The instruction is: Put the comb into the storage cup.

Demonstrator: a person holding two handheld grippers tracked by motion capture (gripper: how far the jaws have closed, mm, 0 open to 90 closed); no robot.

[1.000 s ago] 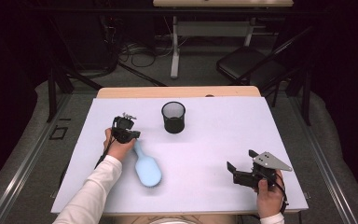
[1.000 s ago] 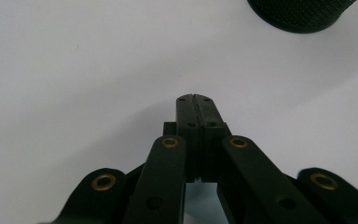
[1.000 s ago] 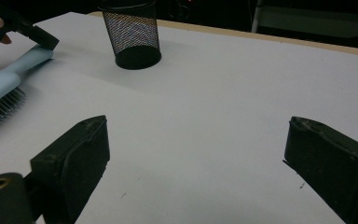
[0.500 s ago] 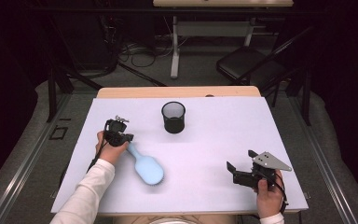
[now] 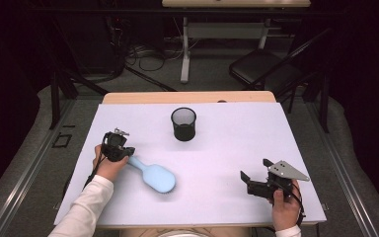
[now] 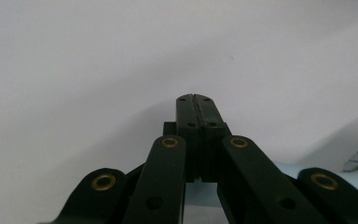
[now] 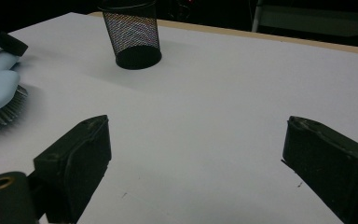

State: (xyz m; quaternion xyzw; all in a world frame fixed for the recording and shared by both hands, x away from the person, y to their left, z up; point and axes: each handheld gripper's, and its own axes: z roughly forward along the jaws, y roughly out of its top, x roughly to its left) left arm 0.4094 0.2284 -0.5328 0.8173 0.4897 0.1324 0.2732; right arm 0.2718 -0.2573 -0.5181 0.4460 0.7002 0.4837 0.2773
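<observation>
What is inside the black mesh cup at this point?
The black mesh cup stands upright on the white table cover. Nothing sticks out above its rim; its interior looks dark, and the bottom is hidden by its wall.

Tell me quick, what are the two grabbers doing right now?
Left gripper: jaws shut, right at the handle of the blue hairbrush; whether it grips the handle cannot be told.
Right gripper: open, holding nothing.

Left gripper (image 5: pixel 122 148) fingers pressed together — right gripper (image 5: pixel 252 183) fingers spread.
</observation>
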